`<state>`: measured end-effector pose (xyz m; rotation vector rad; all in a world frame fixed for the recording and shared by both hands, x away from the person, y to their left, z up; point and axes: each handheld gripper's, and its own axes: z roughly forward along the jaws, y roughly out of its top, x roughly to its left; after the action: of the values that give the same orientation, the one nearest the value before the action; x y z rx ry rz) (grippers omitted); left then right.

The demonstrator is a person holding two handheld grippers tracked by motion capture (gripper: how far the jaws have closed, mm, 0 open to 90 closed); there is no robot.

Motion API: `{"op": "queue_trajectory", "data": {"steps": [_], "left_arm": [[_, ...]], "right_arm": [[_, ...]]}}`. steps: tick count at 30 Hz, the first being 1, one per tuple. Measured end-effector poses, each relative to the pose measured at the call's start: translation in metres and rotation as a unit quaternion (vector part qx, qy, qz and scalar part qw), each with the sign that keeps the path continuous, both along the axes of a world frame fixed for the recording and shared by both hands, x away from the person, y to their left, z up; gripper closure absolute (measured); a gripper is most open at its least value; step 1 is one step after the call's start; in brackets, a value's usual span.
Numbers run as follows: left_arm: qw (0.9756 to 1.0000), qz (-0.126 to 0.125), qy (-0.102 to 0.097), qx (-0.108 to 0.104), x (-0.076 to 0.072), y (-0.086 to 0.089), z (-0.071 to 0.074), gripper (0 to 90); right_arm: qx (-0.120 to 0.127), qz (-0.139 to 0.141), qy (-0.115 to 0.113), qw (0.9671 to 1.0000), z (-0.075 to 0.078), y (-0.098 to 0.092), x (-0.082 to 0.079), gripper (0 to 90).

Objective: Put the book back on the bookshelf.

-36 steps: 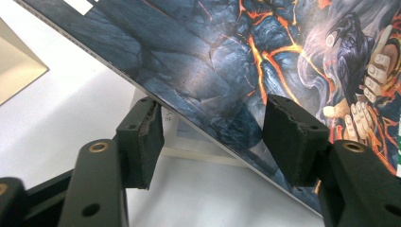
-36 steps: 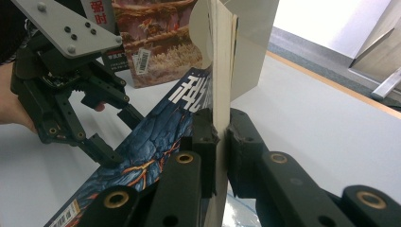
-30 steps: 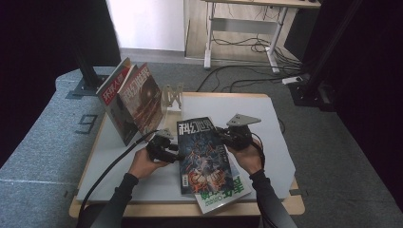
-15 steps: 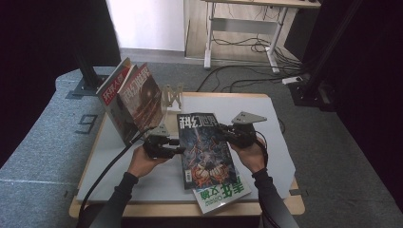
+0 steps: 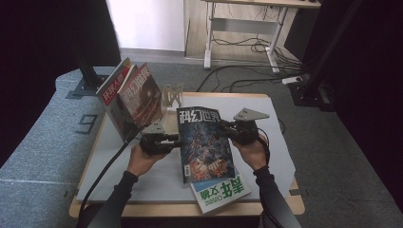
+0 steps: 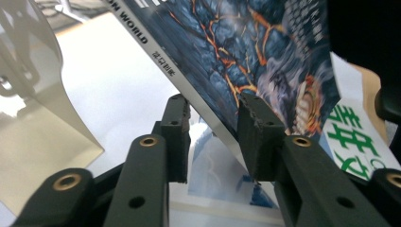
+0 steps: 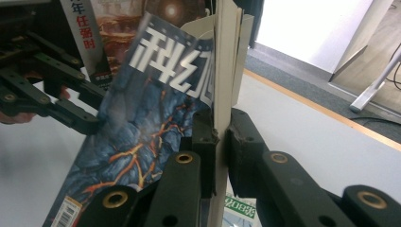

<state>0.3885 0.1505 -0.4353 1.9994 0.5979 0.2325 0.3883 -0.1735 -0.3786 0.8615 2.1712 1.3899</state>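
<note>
A blue-covered magazine [image 5: 204, 142] is tilted up off the table between both hands. My right gripper [image 5: 227, 129] is shut on its right page edge [image 7: 222, 71], and both pads press the pages in the right gripper view [image 7: 220, 137]. My left gripper [image 5: 177, 141] is at the spine. In the left gripper view [image 6: 215, 137] its jaws have just been closing. The spine [image 6: 198, 94] lies between them: the right pad touches the cover and the left pad stands off with a gap. A second magazine with green lettering [image 5: 221, 192] lies flat underneath.
Two magazines [image 5: 128, 97] lean upright at the table's left rear, beside a clear acrylic stand [image 5: 172, 95]. A white mat [image 5: 271, 118] covers the wooden table. My left gripper's cable [image 5: 102, 175] trails off the front left edge.
The blue magazine has swung from lying skewed on the lower one to tilted up and straighter. My left gripper has risen to its spine and its jaws have narrowed.
</note>
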Motion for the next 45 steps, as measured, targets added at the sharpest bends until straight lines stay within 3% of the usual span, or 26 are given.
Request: {"op": "queue_trajectory", "data": {"steps": [12,22,28,32,39,45], "left_arm": [[0.9994,0.009,-0.024,-0.025,-0.007,0.008,0.015,74.6],[0.9995,-0.027,-0.01,-0.01,-0.023,0.01,0.028,77.6],[0.9992,-0.04,-0.008,0.006,-0.035,0.005,0.032,78.1],[0.9982,-0.043,-0.016,0.039,-0.039,-0.004,0.029,76.6],[0.9967,-0.037,-0.029,0.066,-0.042,-0.011,0.023,75.1],[0.996,-0.042,-0.015,0.077,-0.038,-0.014,0.016,74.9]], "right_arm": [[0.009,-0.002,-0.022,0.9997,0.012,-0.002,-0.001,81.0],[0.019,0.006,-0.026,0.9995,0.013,-0.011,-0.006,80.6],[0.023,0.017,-0.032,0.9991,0.014,-0.015,-0.013,80.0],[0.027,0.019,-0.035,0.9988,0.013,-0.018,-0.017,79.5],[0.027,0.023,-0.038,0.9987,0.013,-0.021,-0.022,78.8],[0.029,0.024,-0.038,0.9986,0.013,-0.023,-0.023,77.9]]}}
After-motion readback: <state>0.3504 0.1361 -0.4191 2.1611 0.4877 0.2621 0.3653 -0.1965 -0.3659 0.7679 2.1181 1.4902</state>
